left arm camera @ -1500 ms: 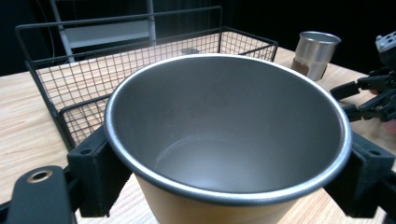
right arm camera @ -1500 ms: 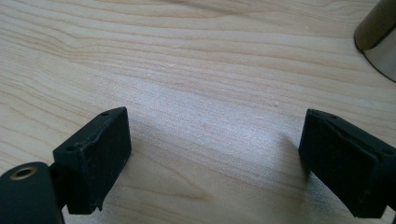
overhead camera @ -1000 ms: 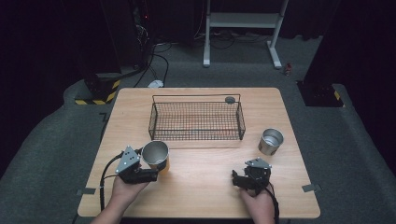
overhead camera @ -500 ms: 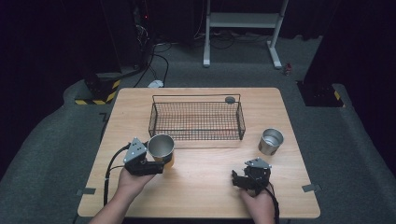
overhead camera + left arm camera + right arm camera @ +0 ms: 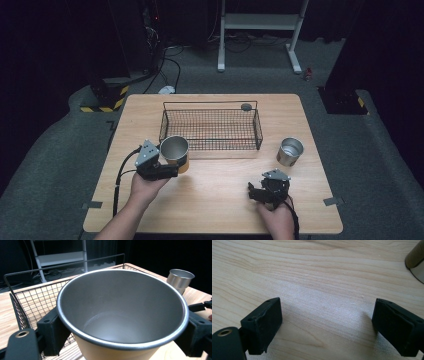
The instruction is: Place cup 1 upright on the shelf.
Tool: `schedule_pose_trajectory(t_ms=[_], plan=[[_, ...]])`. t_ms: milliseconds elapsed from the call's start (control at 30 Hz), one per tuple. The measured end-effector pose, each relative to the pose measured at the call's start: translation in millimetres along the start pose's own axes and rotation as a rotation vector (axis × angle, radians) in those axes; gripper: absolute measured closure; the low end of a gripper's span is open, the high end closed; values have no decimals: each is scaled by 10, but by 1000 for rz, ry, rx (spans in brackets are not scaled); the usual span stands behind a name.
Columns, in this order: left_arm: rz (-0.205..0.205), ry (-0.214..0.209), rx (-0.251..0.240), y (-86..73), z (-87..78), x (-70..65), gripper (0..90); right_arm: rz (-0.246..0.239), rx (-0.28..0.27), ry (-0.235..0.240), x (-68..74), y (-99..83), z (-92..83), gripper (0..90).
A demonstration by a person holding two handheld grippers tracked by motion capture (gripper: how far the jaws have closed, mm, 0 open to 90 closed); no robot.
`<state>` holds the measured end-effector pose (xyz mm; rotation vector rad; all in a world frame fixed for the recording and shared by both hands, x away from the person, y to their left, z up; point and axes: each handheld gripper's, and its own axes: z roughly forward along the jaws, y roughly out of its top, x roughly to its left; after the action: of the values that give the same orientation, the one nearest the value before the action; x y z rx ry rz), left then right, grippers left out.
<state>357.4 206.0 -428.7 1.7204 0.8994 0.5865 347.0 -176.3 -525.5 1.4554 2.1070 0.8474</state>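
On the left side of the wooden table point(image 5: 220, 200), a metal cup point(image 5: 174, 148) with a tan outer wall is held by the left gripper point(image 5: 167, 162), just in front of the near left corner of the wire basket point(image 5: 210, 125). The cup is kept upright, with its mouth up, and nothing is seen inside it. From the left gripper view, the cup point(image 5: 122, 315) is seen clamped between the two black jaws, one pressed on each side of its wall just below the rim, and the basket point(image 5: 32, 300) is seen directly behind it. The right gripper point(image 5: 265, 192) is held low near the front edge of the table, well apart from the cup. Its jaws are spread wide, and only bare wood point(image 5: 322, 290) is seen between them in the right gripper view. A second metal cup point(image 5: 290, 151) is placed upright on the table to the right of the basket, near its right front corner. It is touched by neither gripper. A small dark round thing point(image 5: 246, 106) is seen at the far rim of the basket.
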Motion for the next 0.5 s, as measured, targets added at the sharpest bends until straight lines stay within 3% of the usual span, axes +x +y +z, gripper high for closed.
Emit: schedule_pose_trajectory(t_ms=[500], plan=[[18,39,-25,220,118,33,141,0,0,0,0,0,0,92]])
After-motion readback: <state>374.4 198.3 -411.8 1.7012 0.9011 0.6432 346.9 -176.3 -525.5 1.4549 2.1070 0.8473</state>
